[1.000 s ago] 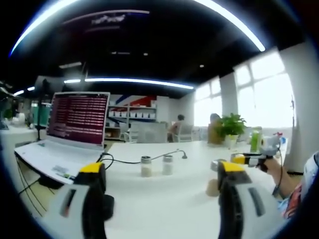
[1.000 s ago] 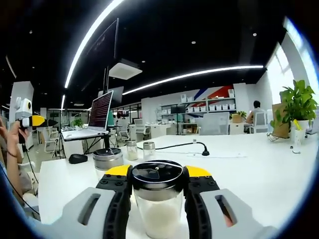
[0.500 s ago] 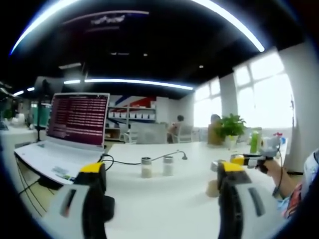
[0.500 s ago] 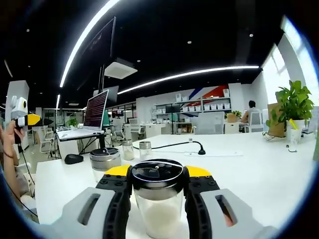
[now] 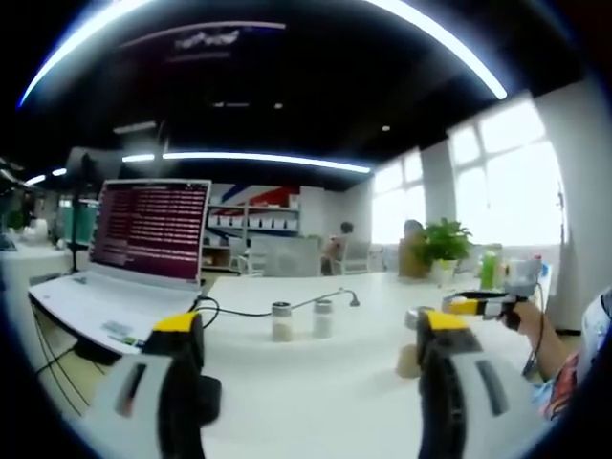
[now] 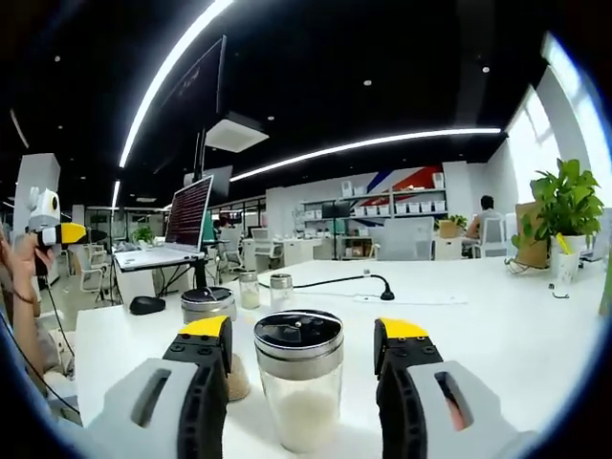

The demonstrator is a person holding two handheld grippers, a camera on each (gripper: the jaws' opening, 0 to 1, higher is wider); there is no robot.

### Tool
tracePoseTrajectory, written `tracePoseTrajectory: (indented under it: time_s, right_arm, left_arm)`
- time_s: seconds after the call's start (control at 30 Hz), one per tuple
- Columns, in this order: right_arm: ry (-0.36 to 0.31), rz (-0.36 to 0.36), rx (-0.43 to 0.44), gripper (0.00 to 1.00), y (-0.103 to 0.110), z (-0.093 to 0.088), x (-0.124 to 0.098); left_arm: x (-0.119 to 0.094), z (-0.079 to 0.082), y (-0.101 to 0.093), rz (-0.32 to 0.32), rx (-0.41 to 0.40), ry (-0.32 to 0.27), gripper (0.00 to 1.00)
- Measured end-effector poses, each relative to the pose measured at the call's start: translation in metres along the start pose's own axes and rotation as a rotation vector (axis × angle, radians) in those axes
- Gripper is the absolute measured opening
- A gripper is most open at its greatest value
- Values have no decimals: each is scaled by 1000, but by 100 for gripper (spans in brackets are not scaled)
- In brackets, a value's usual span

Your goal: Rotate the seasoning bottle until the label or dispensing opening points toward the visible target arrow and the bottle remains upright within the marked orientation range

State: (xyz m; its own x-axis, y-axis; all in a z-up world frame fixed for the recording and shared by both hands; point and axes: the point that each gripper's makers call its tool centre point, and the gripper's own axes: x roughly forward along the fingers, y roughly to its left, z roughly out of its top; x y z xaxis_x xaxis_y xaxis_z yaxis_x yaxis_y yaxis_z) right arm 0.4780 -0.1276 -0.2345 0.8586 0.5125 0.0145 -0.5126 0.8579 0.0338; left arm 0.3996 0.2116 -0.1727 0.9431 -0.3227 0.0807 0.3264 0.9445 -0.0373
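Right gripper (image 6: 301,368) stands spread wide, its yellow-tipped jaws clear of the seasoning bottle (image 6: 298,392) on both sides and holding nothing. That bottle is clear glass with a steel collar and black lid, half full of white grains, upright on the white table (image 6: 497,325), centred between the jaws. Which way its opening faces cannot be told. Left gripper (image 5: 306,382) is likewise wide apart and empty, well left of the other gripper.

Glass seasoning bottle (image 6: 297,390), metal-lidded, stands upright on white table (image 6: 497,325).
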Motion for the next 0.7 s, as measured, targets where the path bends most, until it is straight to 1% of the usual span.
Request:
tracePoseTrajectory:
  time_s: [0.13, 0.23, 0.3, 0.37, 0.47, 0.5, 0.53, 0.6, 0.63, 0.7]
  right_arm:
    - [37, 45, -27, 63, 2, 3, 1]
    - [45, 68, -52, 64, 0, 7, 1]
    - [44, 104, -66, 64, 1, 9, 1]
    - [43, 141, -44, 63, 0, 10, 1]
    - [16, 205, -9, 56, 0, 15, 0]
    - [21, 225, 14, 56, -2, 16, 0]
    - [12, 238, 20, 56, -7, 19, 0]
    - [9, 269, 11, 55, -11, 21, 0]
    - [9, 295, 11, 55, -10, 21, 0]
    - [-1, 356, 45, 55, -6, 22, -1]
  left_arm:
    - [1, -1, -1, -5, -2, 2, 98]
    - [1, 0, -1, -7, 0, -1, 98]
    - [2, -1, -1, -4, 11, 5, 98]
    - [3, -2, -1, -1, 19, 11, 98]
    - [2, -3, -3, -10, 19, 22, 98]
    - [0, -2, -3, -15, 21, 20, 98]
    - [-3, 3, -2, -12, 23, 0, 98]
    - [-7, 7, 0, 3, 26, -12, 98]
    - [-9, 8, 2, 13, 28, -16, 97]
    - [-9, 8, 4, 22, 30, -17, 97]
